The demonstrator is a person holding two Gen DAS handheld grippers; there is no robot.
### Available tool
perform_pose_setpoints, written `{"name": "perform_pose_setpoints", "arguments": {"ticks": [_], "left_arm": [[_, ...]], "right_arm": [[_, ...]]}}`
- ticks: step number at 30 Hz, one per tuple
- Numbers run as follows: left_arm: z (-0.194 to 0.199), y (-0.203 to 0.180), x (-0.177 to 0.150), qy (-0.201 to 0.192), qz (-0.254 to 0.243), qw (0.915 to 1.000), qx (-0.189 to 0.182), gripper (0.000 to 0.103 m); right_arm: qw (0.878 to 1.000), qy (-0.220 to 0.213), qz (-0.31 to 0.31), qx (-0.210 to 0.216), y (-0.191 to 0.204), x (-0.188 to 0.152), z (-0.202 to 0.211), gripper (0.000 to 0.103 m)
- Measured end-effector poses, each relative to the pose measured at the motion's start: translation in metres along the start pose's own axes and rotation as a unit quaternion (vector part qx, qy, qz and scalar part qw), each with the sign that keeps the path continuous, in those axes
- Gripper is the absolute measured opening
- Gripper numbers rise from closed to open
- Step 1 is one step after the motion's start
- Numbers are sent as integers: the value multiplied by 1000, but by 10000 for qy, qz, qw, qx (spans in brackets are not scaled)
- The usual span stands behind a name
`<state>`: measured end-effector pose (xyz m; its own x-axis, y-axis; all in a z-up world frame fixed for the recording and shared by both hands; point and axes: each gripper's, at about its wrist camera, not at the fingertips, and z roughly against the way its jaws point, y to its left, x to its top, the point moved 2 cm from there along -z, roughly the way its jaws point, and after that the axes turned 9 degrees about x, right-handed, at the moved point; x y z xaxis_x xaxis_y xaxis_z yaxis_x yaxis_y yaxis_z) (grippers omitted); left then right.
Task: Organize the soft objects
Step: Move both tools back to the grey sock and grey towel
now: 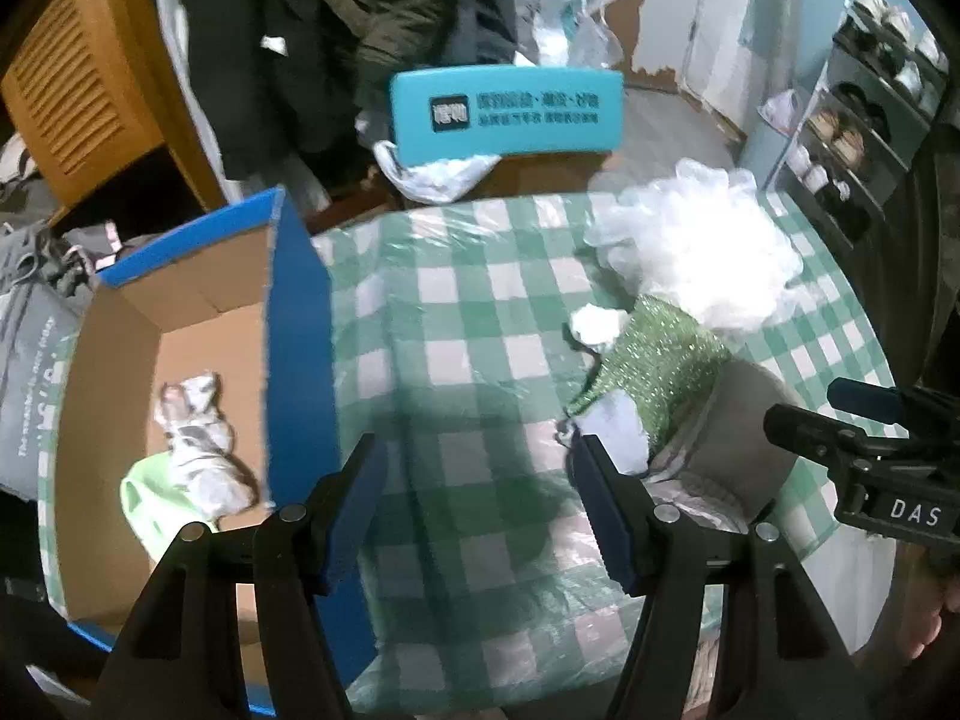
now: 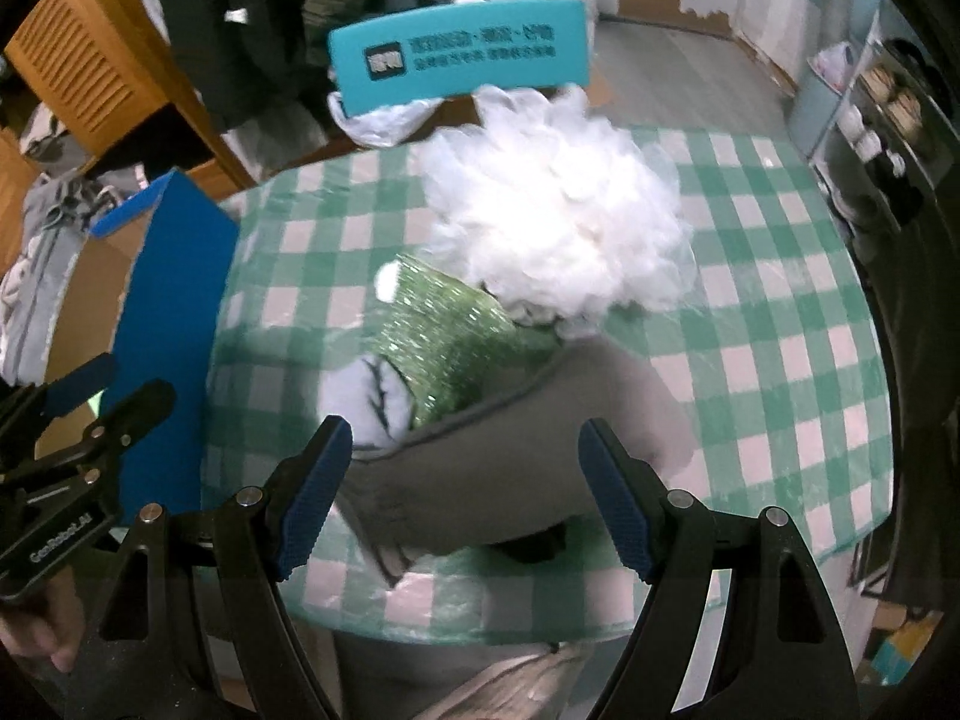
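free: bare checked tablecloth [image 1: 468,324] mid-table | blocked left: box wall [image 1: 297,324] | blocked right: soft pile [image 1: 690,360]

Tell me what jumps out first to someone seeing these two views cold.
The bright white bag of fluffy stuffing at the far side of the green checked tablecloth grabs the eye first, with a glittery green cloth and a grey garment just in front of it. To the left stands a blue cardboard box holding crumpled soft items. Both grippers' jaws are open, holding nothing.
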<state>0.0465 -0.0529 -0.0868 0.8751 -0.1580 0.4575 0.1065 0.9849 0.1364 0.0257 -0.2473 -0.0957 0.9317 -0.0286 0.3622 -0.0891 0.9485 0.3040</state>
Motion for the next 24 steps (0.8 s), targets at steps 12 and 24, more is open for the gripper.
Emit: {"name": "perform_pose_setpoints", "arguments": {"ticks": [12, 24], "left_arm": [[-27, -34, 7, 101, -252, 9995, -147, 66], [-54, -49, -3, 392, -467, 9980, -145, 66]], "right_arm": [[9960, 212, -869, -69, -36, -17, -22, 79], [9858, 431, -1613, 207, -51, -31, -42, 83]]}}
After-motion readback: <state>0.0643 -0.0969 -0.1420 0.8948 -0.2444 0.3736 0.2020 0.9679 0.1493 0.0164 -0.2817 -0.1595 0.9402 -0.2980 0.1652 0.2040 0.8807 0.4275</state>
